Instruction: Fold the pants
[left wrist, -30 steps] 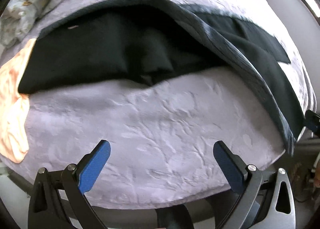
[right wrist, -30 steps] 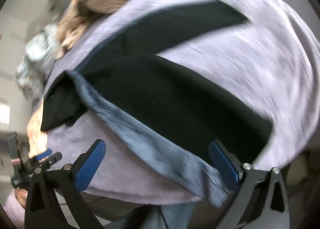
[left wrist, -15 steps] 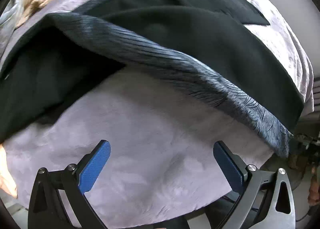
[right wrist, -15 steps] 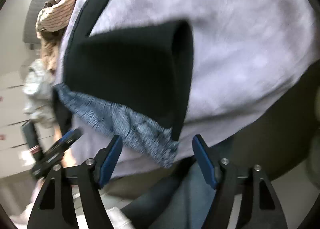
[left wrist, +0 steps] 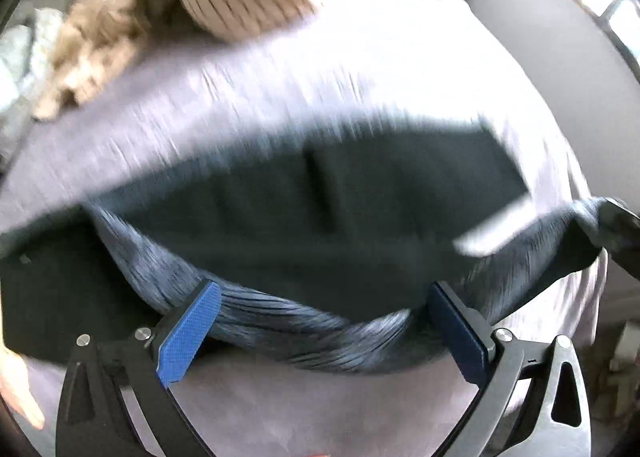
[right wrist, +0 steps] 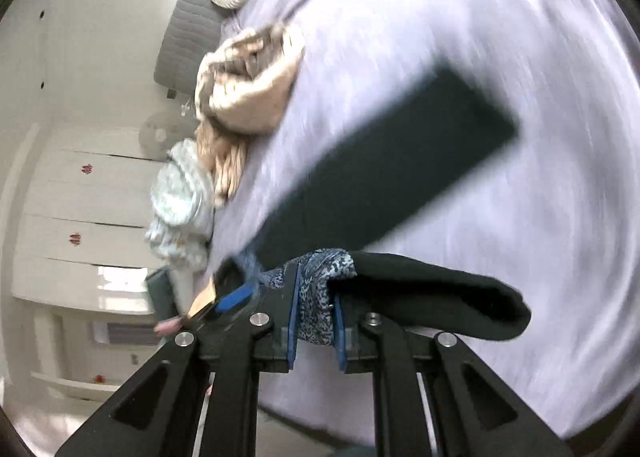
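Left wrist view: my left gripper (left wrist: 324, 331) stands wide open, its blue pads (left wrist: 188, 341) spread on either side of the patterned blue-grey band that edges the pants (left wrist: 304, 225), with nothing pinched between them. The dark garment sags ahead of the claw over the lilac bedspread (left wrist: 360, 69), a heap of tan clothing (left wrist: 168, 9) lying far beyond it. The cloth drapes and bunches like soft, light knit; I judge it limp, not slippery, and best taken at that thicker band, where a pinch should gather both layers.

Right wrist view: my right gripper (right wrist: 314, 315) is closed tight on a wad of the same blue-grey patterned band, the cloth filling the narrow gap between the pads. A black fold spills off to the claw's right, and one long dark leg stretches away ahead across the bedspread. Off to the claw's left, low in the frame, the other gripper shows only as a blurred blue pad.
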